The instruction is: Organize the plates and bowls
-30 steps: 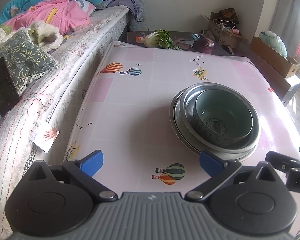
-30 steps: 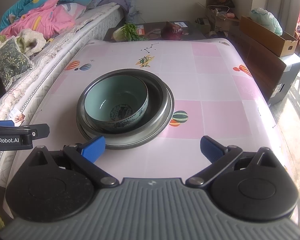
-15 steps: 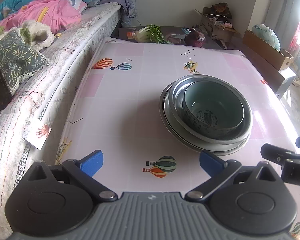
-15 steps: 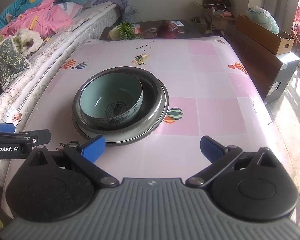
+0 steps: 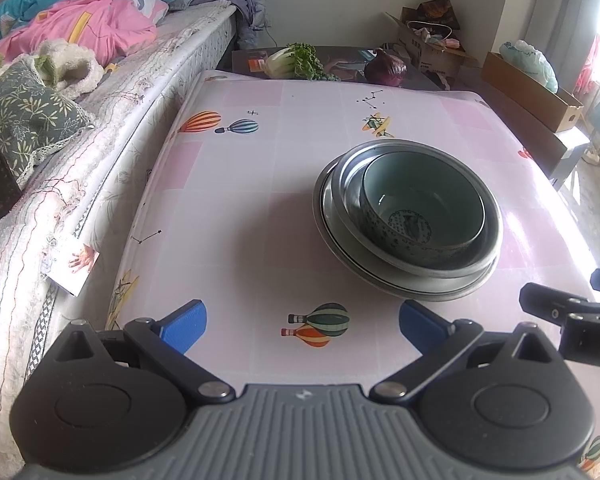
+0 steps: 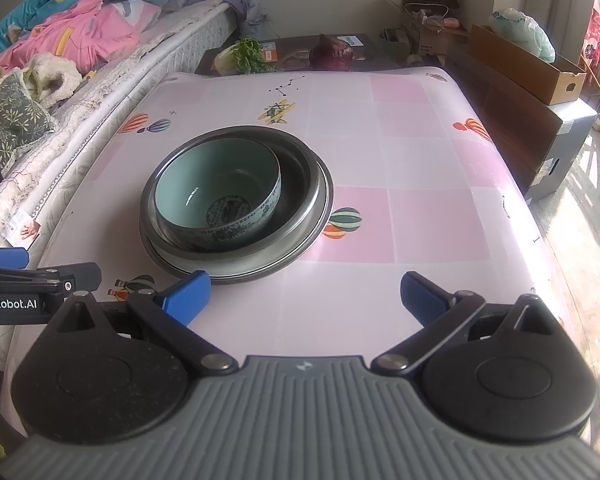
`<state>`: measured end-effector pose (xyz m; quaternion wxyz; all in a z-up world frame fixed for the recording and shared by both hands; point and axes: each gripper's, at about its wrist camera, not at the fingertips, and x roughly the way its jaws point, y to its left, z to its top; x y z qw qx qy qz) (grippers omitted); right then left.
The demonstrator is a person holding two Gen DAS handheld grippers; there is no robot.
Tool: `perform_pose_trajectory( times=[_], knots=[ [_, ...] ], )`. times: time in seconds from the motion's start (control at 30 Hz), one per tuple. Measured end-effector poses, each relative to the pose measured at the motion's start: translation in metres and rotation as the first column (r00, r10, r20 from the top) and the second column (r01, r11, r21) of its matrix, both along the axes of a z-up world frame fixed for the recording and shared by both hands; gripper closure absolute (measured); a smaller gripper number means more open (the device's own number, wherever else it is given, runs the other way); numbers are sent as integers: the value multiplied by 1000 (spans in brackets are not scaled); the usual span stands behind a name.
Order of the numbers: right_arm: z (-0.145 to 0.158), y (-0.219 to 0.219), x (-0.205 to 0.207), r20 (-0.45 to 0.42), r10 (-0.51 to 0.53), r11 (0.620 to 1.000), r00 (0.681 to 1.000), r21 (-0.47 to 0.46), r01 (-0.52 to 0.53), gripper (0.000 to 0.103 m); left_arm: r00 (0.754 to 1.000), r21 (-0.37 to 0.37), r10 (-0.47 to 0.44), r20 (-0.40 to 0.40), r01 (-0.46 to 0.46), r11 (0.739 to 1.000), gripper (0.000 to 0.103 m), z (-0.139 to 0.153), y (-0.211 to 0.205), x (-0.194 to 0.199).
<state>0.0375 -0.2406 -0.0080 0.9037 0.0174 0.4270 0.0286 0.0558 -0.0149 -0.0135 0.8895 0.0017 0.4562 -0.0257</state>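
A pale green patterned bowl [image 5: 422,216] [image 6: 218,196] sits inside a steel bowl [image 5: 488,240] [image 6: 300,200], which rests on a steel plate [image 5: 328,224] [image 6: 236,274] on the pink table. My left gripper [image 5: 302,326] is open and empty, near the table's front edge, left of the stack. My right gripper [image 6: 304,298] is open and empty, in front of the stack, its left finger just before the plate's rim. Each gripper's finger shows at the edge of the other's view.
The pink balloon-print tablecloth [image 6: 420,184] covers the table. A bed with pillows and blankets [image 5: 60,80] runs along the left. A low dark table with greens [image 5: 296,64] and a purple cabbage [image 5: 384,68] stands behind. Cardboard boxes [image 6: 528,68] are at the right.
Both grippers have drawn back a little from the stack and stayed open. The bowls and plate have not moved.
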Motion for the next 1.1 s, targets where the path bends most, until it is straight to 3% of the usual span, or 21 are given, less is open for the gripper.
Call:
perform_pose_trajectory(
  times=[1.1],
  knots=[
    [-4, 5, 0, -9, 7, 1000, 1000, 3, -7, 1, 1000, 2, 2, -6, -2, 1000, 0, -1, 1, 0]
  ],
)
